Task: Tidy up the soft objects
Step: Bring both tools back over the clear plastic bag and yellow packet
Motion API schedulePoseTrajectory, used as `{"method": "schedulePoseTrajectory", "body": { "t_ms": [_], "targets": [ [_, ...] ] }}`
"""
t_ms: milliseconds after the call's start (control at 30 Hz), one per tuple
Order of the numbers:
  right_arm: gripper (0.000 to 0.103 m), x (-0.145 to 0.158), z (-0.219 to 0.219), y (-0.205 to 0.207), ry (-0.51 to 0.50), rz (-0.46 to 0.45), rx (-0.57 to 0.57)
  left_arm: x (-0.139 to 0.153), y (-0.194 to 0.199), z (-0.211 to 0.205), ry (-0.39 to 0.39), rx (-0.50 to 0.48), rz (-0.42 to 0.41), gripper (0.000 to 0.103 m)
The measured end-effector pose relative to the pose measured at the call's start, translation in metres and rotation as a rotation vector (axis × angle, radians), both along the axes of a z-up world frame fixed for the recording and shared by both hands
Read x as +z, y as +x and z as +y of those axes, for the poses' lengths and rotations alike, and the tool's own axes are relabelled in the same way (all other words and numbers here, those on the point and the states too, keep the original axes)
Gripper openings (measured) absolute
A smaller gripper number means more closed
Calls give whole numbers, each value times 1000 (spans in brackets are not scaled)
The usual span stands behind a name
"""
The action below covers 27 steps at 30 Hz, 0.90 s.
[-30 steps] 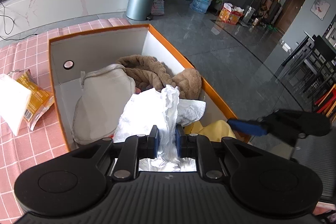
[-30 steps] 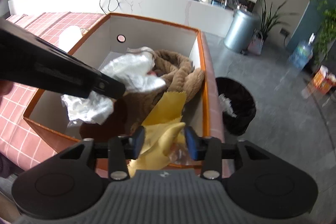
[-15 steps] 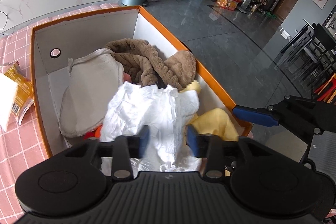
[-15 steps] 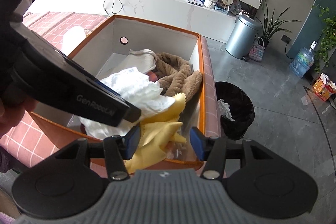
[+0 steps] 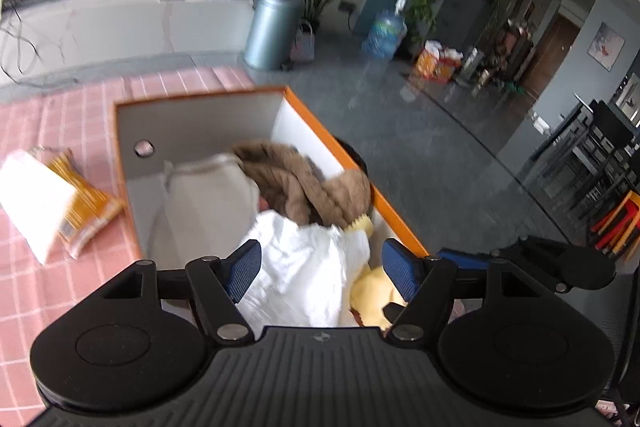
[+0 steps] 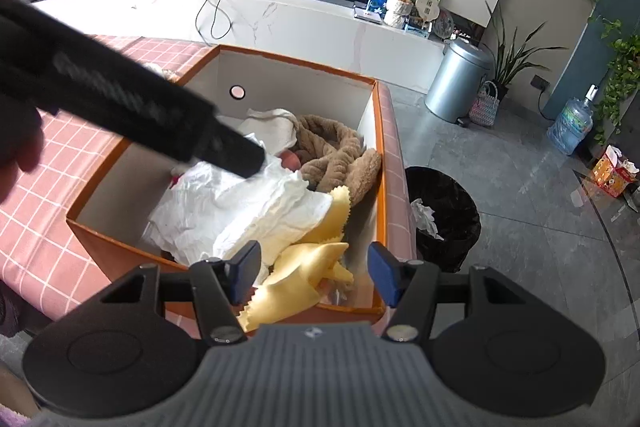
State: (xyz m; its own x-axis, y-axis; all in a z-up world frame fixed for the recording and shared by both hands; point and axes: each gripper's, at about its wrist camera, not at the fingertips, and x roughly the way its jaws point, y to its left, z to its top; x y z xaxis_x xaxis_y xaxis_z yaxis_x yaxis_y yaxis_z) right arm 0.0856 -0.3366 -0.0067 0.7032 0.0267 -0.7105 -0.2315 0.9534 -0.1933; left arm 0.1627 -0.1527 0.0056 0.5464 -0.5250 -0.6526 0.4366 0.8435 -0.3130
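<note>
Taking the orange-rimmed box (image 5: 400, 223) as landmark, left to right inside it: a beige cloth (image 5: 208, 203) against its left wall, a crumpled white cloth (image 5: 304, 267) at its near middle, a yellow cloth (image 6: 304, 271) draped at its near right corner, a brown plush scarf (image 6: 336, 155) behind. The left gripper (image 5: 320, 269) is opening over the white cloth, pads clear of it; the right gripper (image 6: 312, 273) is opening astride the yellow cloth, not pinching it. All look light, limp and easily snagged; a raised fold or bunched edge seems the best hold.

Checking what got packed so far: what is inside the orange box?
Inside the orange box: a white crumpled cloth on top, a yellow cloth, a brown fuzzy item, and a beige cloth. Whatever lies beneath them is covered.
</note>
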Motion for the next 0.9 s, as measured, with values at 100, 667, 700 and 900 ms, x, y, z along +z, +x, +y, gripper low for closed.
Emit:
{"method": "schedulePoseTrajectory", "body": {
  "t_ms": [100,667,700,900],
  "targets": [
    [59,6,1,-4,30,-30,-26,10,-7,10,11,23,-61,77],
    [70,24,52,-10,300,-136,-68,19,-40,89,83,193,-290,76],
    [70,24,59,-9,293,-139,-51,18,-42,94,105,197,-302,76],
    [70,18,101,-1,238,-130,43,13,-50,131,172,248,-305,76]
  ]
}}
